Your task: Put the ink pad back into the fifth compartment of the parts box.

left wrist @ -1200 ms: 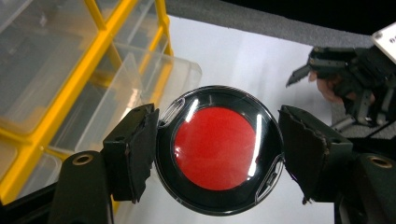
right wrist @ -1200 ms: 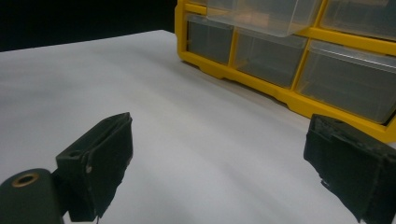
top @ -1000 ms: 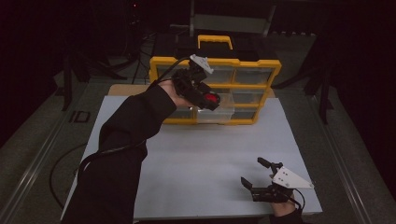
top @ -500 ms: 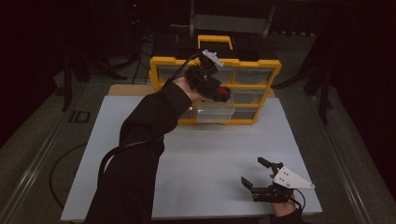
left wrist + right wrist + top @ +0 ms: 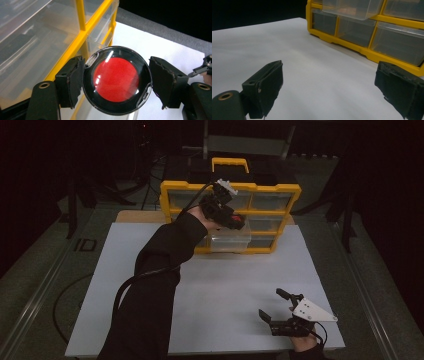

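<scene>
Left gripper (image 5: 117, 80) raised before yellow drawer cabinet (image 5: 280, 195), jaws pinching round red-centred black tin (image 5: 117, 80). Right gripper (image 5: 274, 305) low near white table (image 5: 125, 270) edge, jaws spread, empty.

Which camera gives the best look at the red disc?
The left gripper view: the red disc sits close up between the left tool jaws. The high view shows it small, at the organizer.
</scene>
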A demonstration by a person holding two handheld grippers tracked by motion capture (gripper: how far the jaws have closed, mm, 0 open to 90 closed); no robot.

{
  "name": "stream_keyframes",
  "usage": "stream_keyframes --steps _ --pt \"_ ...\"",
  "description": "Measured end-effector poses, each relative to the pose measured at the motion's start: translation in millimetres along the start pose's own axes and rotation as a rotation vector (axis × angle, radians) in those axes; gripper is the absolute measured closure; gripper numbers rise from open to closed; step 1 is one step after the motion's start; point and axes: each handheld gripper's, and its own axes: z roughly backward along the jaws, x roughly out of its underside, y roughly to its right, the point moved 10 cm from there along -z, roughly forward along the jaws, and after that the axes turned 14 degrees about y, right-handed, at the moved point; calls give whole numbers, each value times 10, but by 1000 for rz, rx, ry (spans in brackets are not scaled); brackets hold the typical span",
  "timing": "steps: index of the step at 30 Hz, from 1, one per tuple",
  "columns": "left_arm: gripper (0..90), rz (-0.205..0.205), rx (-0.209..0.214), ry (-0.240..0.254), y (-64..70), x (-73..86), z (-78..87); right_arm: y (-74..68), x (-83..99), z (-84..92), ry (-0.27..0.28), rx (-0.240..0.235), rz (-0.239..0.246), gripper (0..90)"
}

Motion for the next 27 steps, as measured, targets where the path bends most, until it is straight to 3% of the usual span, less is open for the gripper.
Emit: stream_keyframes --steps 17,27 --pt "308 15 -46 -37 -63 176 -138 3 -9 12 2 -1 -3 82" --pt "297 49 -56 -32 -87 205 -159 0 0 9 -1 -6 -6 82"
